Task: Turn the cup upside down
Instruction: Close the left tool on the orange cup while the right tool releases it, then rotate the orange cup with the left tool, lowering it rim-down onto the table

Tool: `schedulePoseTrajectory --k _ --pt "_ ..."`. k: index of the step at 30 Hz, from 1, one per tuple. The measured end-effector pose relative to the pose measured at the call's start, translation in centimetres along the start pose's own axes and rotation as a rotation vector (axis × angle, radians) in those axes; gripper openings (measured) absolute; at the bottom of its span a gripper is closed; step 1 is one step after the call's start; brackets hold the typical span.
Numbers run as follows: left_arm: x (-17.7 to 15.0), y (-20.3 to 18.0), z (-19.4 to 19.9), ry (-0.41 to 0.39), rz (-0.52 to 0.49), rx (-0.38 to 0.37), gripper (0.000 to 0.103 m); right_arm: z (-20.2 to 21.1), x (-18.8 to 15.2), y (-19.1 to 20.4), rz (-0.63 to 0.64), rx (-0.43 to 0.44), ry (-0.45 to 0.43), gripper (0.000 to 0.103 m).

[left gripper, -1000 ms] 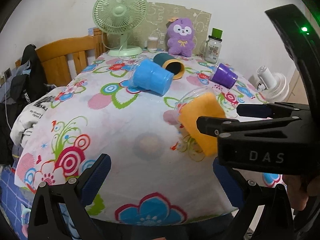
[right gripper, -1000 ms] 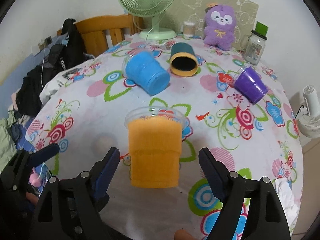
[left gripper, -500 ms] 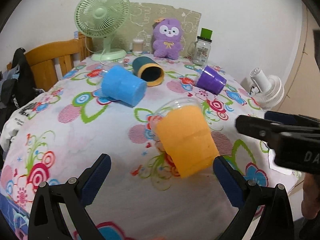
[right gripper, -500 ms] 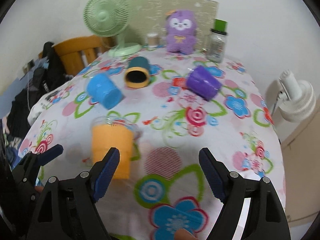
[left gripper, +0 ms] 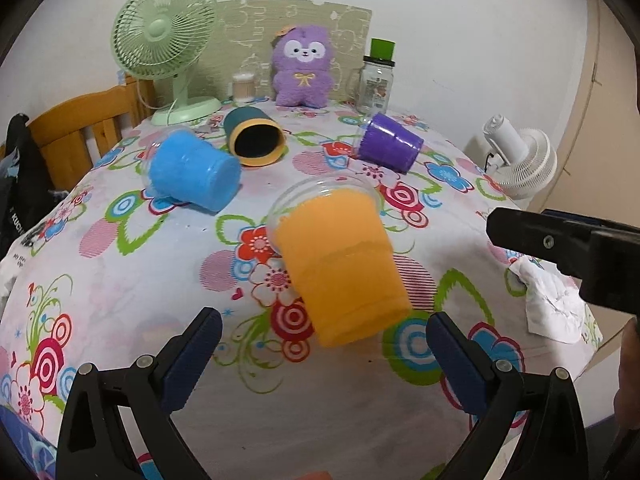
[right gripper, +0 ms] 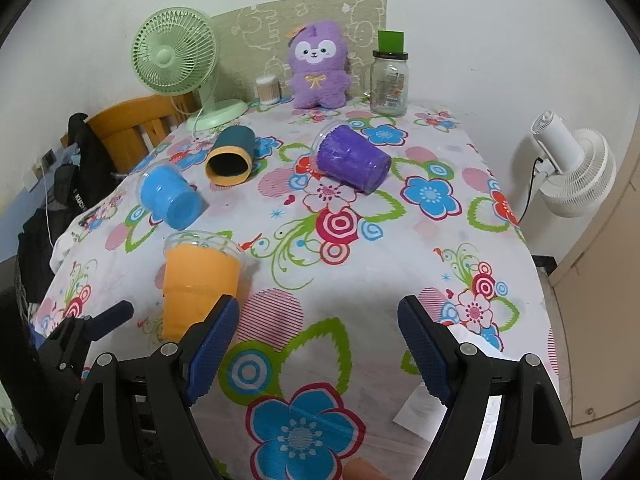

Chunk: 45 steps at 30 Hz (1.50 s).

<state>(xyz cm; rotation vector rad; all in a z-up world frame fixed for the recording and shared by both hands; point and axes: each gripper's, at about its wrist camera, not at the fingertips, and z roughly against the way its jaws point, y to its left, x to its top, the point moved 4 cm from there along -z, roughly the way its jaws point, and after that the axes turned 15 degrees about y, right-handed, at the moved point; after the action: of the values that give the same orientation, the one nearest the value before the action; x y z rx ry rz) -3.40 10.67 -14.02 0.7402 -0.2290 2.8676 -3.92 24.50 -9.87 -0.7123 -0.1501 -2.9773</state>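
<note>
An orange cup (left gripper: 340,264) lies on its side on the flowered tablecloth, clear rim pointing away, base toward me. My left gripper (left gripper: 320,344) is open and empty, its jaws just short of the cup's base on either side. The cup also shows in the right wrist view (right gripper: 198,280), left of my right gripper (right gripper: 318,332), which is open and empty over bare cloth. A blue cup (left gripper: 192,174), a teal cup with a yellow rim (left gripper: 254,142) and a purple cup (left gripper: 390,142) also lie on their sides farther back.
A green desk fan (left gripper: 168,44), a purple plush toy (left gripper: 304,68), a glass jar with a green lid (left gripper: 376,76) and a small container (left gripper: 243,87) stand at the back. A white fan (right gripper: 572,168) stands off the right edge. Crumpled paper (left gripper: 552,304) lies at right. A wooden chair (left gripper: 80,128) is left.
My left gripper has swung right and closer, so the orange cup now sits between its jaws. My right gripper has moved right, away from the orange cup.
</note>
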Motion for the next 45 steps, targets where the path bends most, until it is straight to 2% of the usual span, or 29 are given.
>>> schedulePoseTrajectory --k 10,13,15,21,29,45 --pt "0.5 -0.2 -0.9 0.014 0.009 -0.01 0.1 -0.2 -0.2 -0.1 0.011 0.003 0.01 0.084" --pt "0.6 -0.1 -1.1 0.024 0.007 -0.02 0.088 -0.3 -0.3 -0.3 0.006 0.003 0.012 0.084" --pt "0.6 -0.1 -1.4 0.042 0.002 -0.04 0.075 -0.3 -0.3 -0.3 0.003 0.002 0.013 0.084" --pt "0.6 0.0 -1.2 0.033 -0.004 -0.044 0.06 -0.4 -0.3 -0.3 0.003 0.003 0.015 0.084" --pt "0.7 0.3 -0.7 0.017 0.003 -0.049 0.059 -0.6 -0.4 0.0 0.009 0.004 0.018 0.084" --pt "1.8 1.0 2.7 -0.076 -0.003 -0.019 0.059 -0.1 -0.4 0.0 0.008 0.017 0.003 0.084"
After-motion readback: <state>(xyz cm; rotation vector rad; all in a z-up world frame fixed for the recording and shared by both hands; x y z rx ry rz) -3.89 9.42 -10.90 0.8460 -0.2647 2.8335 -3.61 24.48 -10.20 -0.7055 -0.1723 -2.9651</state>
